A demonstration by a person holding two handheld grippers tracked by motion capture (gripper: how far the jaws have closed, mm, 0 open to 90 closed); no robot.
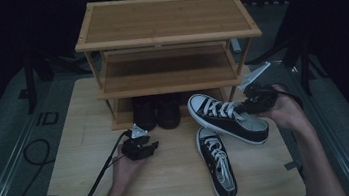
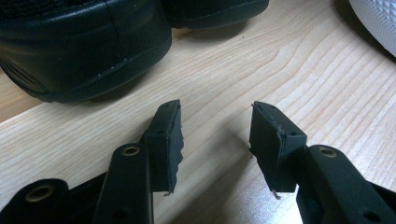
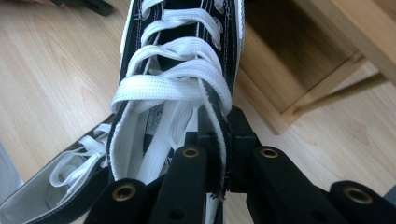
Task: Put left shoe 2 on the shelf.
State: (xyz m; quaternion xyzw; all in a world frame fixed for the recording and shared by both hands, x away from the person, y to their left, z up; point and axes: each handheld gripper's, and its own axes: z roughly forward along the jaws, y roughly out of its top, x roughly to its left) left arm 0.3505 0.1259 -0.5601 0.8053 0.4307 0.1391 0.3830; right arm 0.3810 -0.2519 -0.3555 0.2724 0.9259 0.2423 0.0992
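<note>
Your right gripper [image 3: 224,140] clamps the sneaker's [image 1: 228,117] collar, lifting it clear toward the shoe rack [image 1: 167,38]; your left gripper [image 2: 217,140] waits, jaws apart and empty.

At centre right of the high view, the held sneaker [image 1: 230,119] is black canvas with white laces and a white rubber toe; the second sneaker [image 1: 217,163], lower centre, matches it. The boots [image 1: 156,113] are plain black. The tabletop [image 1: 172,179] is pale wood-grained, the rack [image 1: 165,21] honey-brown bamboo.
</note>
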